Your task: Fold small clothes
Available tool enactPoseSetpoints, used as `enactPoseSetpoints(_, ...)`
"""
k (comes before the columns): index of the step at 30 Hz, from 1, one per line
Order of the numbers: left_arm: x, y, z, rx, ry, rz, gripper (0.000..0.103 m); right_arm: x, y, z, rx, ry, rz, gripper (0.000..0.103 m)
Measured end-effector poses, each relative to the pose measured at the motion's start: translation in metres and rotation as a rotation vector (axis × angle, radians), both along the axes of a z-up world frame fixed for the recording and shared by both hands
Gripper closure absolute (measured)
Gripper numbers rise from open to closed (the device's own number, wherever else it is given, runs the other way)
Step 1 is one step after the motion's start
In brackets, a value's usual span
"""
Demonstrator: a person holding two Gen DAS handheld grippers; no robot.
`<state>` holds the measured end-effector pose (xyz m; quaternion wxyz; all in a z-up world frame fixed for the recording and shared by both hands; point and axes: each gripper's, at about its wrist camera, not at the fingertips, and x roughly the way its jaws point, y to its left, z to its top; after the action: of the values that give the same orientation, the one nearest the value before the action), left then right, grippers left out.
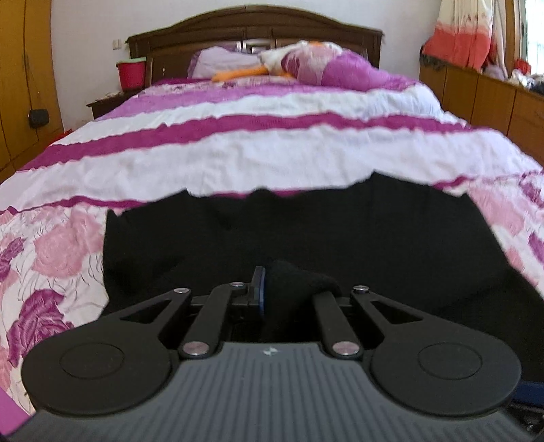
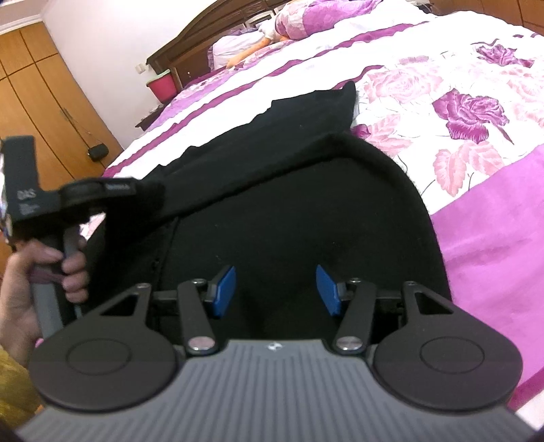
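We see a black garment point(image 2: 299, 217) of soft matt cloth, faintly fuzzy along its edge; beneath it a bedspread point(image 1: 272, 149) of crinkled printed fabric in purple, pink and white; the headboard point(image 1: 255, 30) looks like dark polished wood, the wardrobe point(image 2: 44, 112) like smooth, lighter wood with a slight sheen; the right gripper point(image 2: 276, 289) is matt black plastic with ribbed grey housing, shiny metal pivots and blue pads that look rubbery.
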<state>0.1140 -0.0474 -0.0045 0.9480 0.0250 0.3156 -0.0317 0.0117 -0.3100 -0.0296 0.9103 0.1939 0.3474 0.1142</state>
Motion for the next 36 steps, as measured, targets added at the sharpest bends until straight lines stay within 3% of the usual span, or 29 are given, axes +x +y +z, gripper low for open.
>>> enactPoseSetpoints(10,-0.019,0.000,0.006,0.036,0.040,-0.017,0.088,-0.003,-0.004,-0.003,0.018,-0.011,0.012,0.049)
enactPoseSetpoints(12,-0.027,0.003,0.010,0.029,0.056,-0.027,0.082,-0.002,-0.004,-0.003,0.015,-0.012,0.013,0.049)
enactPoseSetpoints(16,-0.045,0.006,0.020,0.008,0.081,-0.036,0.053,-0.003,-0.002,-0.002,0.001,-0.012,0.009,0.049)
enactPoseSetpoints(28,-0.096,0.036,0.041,-0.012,0.072,-0.016,0.052,-0.009,0.011,0.010,-0.047,-0.016,0.002,0.047)
enactPoseSetpoints(36,-0.126,0.070,0.047,-0.022,0.059,0.064,0.052,-0.018,0.026,0.025,-0.085,-0.052,0.032,0.047)
